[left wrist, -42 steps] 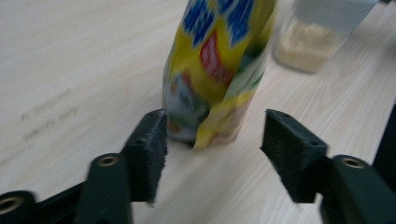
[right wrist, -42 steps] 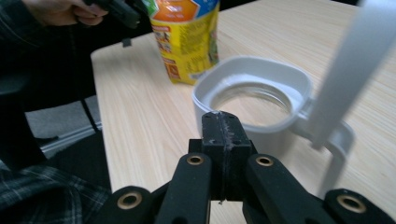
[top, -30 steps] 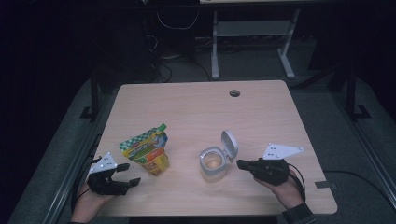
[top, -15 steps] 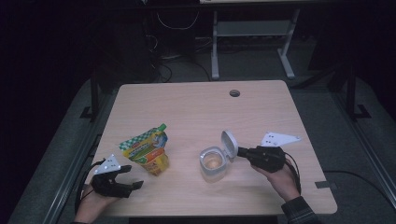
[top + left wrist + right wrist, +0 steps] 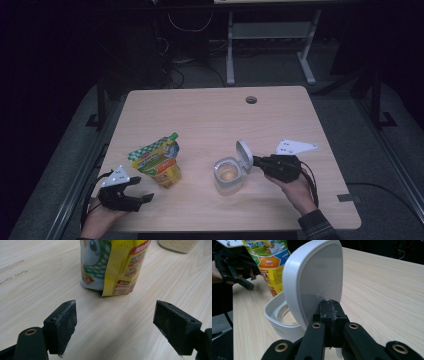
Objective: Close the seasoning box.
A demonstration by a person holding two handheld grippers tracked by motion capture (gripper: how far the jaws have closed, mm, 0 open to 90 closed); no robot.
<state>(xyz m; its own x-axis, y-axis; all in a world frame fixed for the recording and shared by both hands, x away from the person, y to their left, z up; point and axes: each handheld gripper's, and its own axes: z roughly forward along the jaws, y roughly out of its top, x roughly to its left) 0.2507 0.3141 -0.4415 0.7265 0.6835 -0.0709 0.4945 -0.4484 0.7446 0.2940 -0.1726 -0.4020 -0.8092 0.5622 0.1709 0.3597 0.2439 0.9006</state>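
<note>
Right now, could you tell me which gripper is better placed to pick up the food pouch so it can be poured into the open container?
Left. The left gripper has open jaws pointing at the standing pouch, with bare table between them. The right gripper has shut jaws up against the raised lid of the container.

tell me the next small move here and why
Probably bring the left gripper forward around the pouch: its jaws have just been opening, with nothing between them, and the pouch stands just ahead. The right gripper, shut, presses against the jar's raised lid.
</note>
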